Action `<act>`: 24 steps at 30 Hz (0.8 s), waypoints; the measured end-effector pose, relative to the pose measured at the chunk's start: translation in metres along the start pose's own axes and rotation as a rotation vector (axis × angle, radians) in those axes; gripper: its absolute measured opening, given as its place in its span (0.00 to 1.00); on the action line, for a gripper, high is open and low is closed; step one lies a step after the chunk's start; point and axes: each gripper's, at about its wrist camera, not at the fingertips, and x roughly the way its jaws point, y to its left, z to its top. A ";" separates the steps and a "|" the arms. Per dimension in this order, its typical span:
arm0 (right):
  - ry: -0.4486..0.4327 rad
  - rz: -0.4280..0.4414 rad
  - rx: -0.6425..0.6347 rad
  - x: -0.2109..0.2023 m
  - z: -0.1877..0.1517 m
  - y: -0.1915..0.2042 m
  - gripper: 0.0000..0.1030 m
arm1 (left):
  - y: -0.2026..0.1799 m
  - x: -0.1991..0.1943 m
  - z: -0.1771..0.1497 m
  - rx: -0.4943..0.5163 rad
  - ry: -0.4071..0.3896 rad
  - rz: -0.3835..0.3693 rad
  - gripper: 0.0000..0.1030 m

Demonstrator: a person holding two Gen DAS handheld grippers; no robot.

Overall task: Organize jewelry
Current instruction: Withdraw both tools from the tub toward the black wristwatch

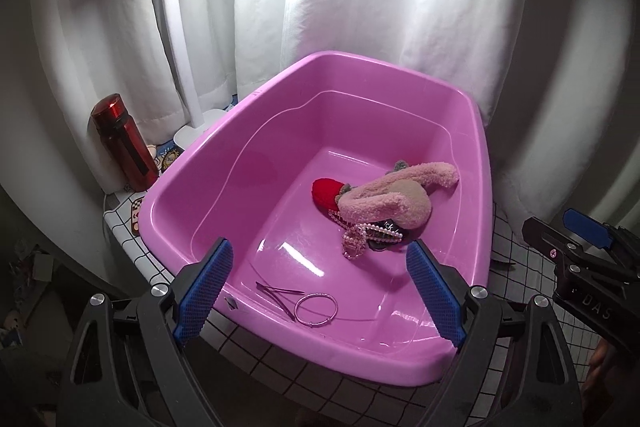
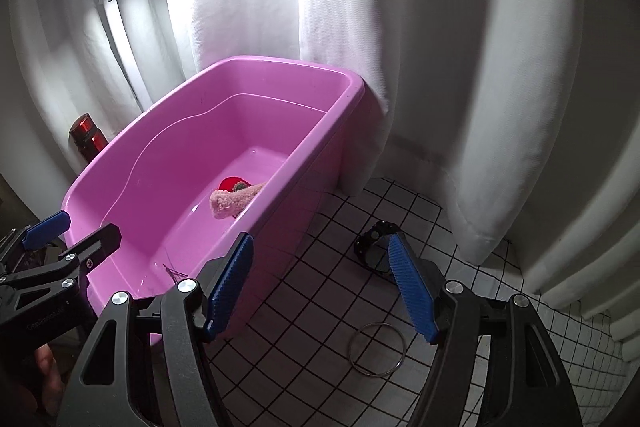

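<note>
Fingers: both pairs spread wide, nothing between them. Left gripper (image 1: 320,287) hangs over the near rim of the pink plastic tub (image 1: 280,83); right gripper (image 2: 324,283) hangs over the white grid-tiled tabletop (image 2: 320,347) beside the tub.

Step in hand, as I judge it: between pickups, with two pieces still outside the tub. Next move probably calls for lowering the right gripper and closing on one of them.

Positions, right wrist view: thin silver bangle (image 2: 376,351) lies flat on the tiles at lower centre, below and between the right fingers, not touching. Black wristwatch (image 2: 376,251) sits just past the right-hand pad (image 2: 412,283), partly hidden by it.

Left wrist view: a second silver hoop (image 1: 316,309) and metal tweezers-like clip (image 1: 278,293) lie on the tub floor at lower centre, between the left fingers. Pearl strand (image 1: 354,243) and pink plush toy (image 1: 384,199) lie further in, centre right.
</note>
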 end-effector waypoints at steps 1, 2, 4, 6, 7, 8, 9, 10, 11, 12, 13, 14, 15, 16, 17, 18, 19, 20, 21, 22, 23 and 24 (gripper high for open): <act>0.000 -0.003 0.002 -0.002 -0.003 -0.005 0.65 | -0.004 -0.004 -0.002 -0.002 -0.002 -0.008 0.84; -0.001 -0.007 0.002 -0.005 -0.006 -0.011 0.65 | -0.008 -0.009 -0.004 -0.004 -0.003 -0.014 0.84; -0.002 -0.010 0.002 -0.009 -0.011 -0.023 0.65 | -0.017 -0.018 -0.008 -0.008 -0.009 -0.026 0.84; -0.004 -0.013 0.002 -0.013 -0.016 -0.034 0.65 | -0.027 -0.028 -0.012 -0.013 -0.018 -0.037 0.84; -0.005 -0.014 0.001 -0.015 -0.019 -0.040 0.65 | -0.032 -0.032 -0.014 -0.012 -0.024 -0.038 0.84; -0.013 -0.020 0.000 -0.016 -0.022 -0.047 0.65 | -0.039 -0.036 -0.016 -0.010 -0.029 -0.038 0.84; -0.011 -0.021 -0.002 -0.017 -0.025 -0.052 0.65 | -0.045 -0.039 -0.019 -0.006 -0.030 -0.037 0.84; -0.006 -0.018 -0.003 -0.017 -0.028 -0.058 0.65 | -0.051 -0.042 -0.022 -0.003 -0.029 -0.037 0.84; -0.002 -0.015 -0.004 -0.016 -0.030 -0.064 0.65 | -0.057 -0.045 -0.026 -0.002 -0.027 -0.038 0.84; 0.001 -0.014 -0.007 -0.015 -0.032 -0.070 0.65 | -0.062 -0.048 -0.029 -0.003 -0.026 -0.041 0.84; 0.005 -0.010 -0.012 -0.014 -0.033 -0.076 0.65 | -0.068 -0.050 -0.033 -0.002 -0.025 -0.040 0.84; 0.009 -0.007 -0.018 -0.013 -0.035 -0.081 0.65 | -0.074 -0.053 -0.036 -0.003 -0.025 -0.040 0.84; 0.012 -0.005 -0.026 -0.012 -0.037 -0.086 0.65 | -0.079 -0.055 -0.040 -0.002 -0.022 -0.039 0.84; 0.017 -0.001 -0.034 -0.010 -0.039 -0.090 0.65 | -0.085 -0.057 -0.043 -0.004 -0.014 -0.043 0.84; 0.023 0.005 -0.042 -0.007 -0.040 -0.095 0.65 | -0.091 -0.059 -0.047 -0.008 -0.009 -0.049 0.84; 0.028 0.012 -0.051 -0.005 -0.042 -0.098 0.65 | -0.096 -0.061 -0.051 -0.012 -0.007 -0.051 0.84; 0.034 0.019 -0.061 -0.001 -0.044 -0.103 0.65 | -0.103 -0.062 -0.054 -0.014 -0.006 -0.050 0.84; 0.040 0.024 -0.073 0.002 -0.046 -0.108 0.65 | -0.109 -0.063 -0.058 -0.015 -0.002 -0.048 0.84; 0.047 0.028 -0.086 0.006 -0.048 -0.112 0.65 | -0.115 -0.063 -0.062 -0.020 0.003 -0.048 0.84; 0.052 0.034 -0.096 0.010 -0.050 -0.117 0.65 | -0.120 -0.062 -0.066 -0.028 0.009 -0.047 0.84; 0.057 0.040 -0.106 0.015 -0.052 -0.121 0.65 | -0.126 -0.061 -0.070 -0.034 0.016 -0.047 0.84; 0.063 0.047 -0.116 0.020 -0.054 -0.126 0.65 | -0.131 -0.060 -0.075 -0.040 0.022 -0.047 0.84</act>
